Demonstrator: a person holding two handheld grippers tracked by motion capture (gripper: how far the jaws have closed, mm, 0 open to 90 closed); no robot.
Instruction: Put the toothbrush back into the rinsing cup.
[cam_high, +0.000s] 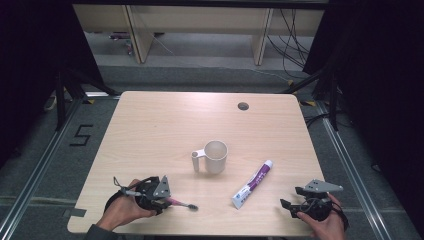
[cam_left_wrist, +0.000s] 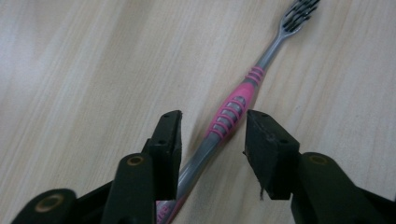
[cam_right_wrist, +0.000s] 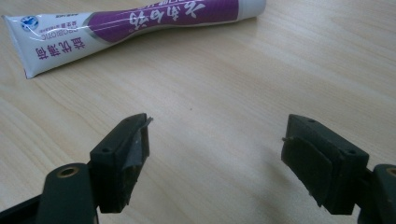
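While its jaws stand spread astride the handle without pinching it, the left gripper hovers over the toothbrush, whose bristles point toward three o'clock. At centre stands a mug; toward four o'clock lies the toothpaste tube. Farther right, the right gripper sits wide apart, holding nothing.

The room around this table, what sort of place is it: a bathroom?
Probably a lab or recording room, not a bathroom: a bare wooden table stands on grey carpet, loose cables trail behind it, and dark curtains hang at the sides.
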